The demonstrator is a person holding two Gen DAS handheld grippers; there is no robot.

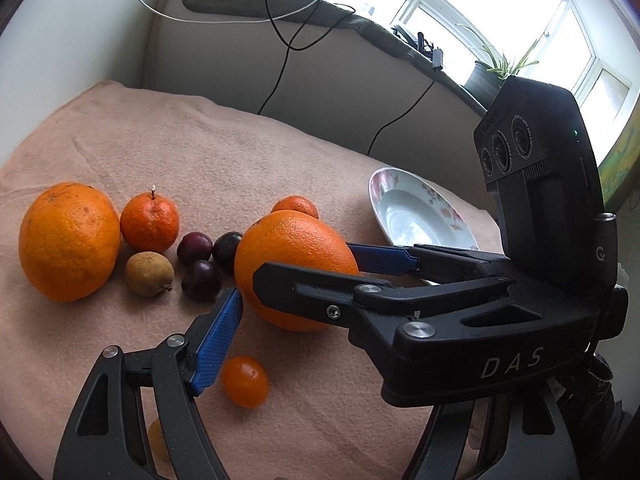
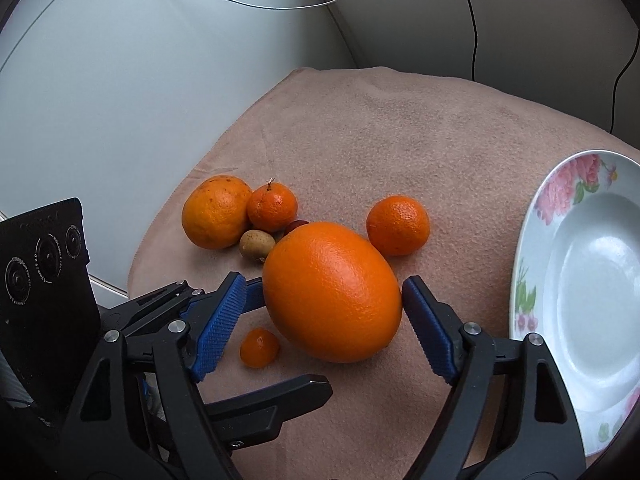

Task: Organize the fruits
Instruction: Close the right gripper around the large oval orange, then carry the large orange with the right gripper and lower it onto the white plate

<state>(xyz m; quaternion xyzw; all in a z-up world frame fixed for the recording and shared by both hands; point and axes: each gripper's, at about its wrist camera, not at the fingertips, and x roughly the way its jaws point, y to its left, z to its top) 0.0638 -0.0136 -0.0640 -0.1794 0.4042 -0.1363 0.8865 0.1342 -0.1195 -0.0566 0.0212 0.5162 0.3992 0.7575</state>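
The large orange [image 2: 332, 296] is bracketed by the right hand-held gripper [image 2: 320, 320], whose jaws are spread wide; one blue pad sits just beside the fruit's right flank, the other stands slightly off its left, so nothing is judged to be clamped yet. The floral plate [image 2: 532, 264], empty, lies to the right of that gripper, presumably as the destination. The left hand-held gripper [image 1: 256, 340] is seen only partly: one blue finger [image 1: 216, 344] shows near a kumquat [image 1: 245, 381], its partner is hidden, so its opening cannot be told. Plums [image 1: 195, 248] are largely concealed behind the orange in the right view.
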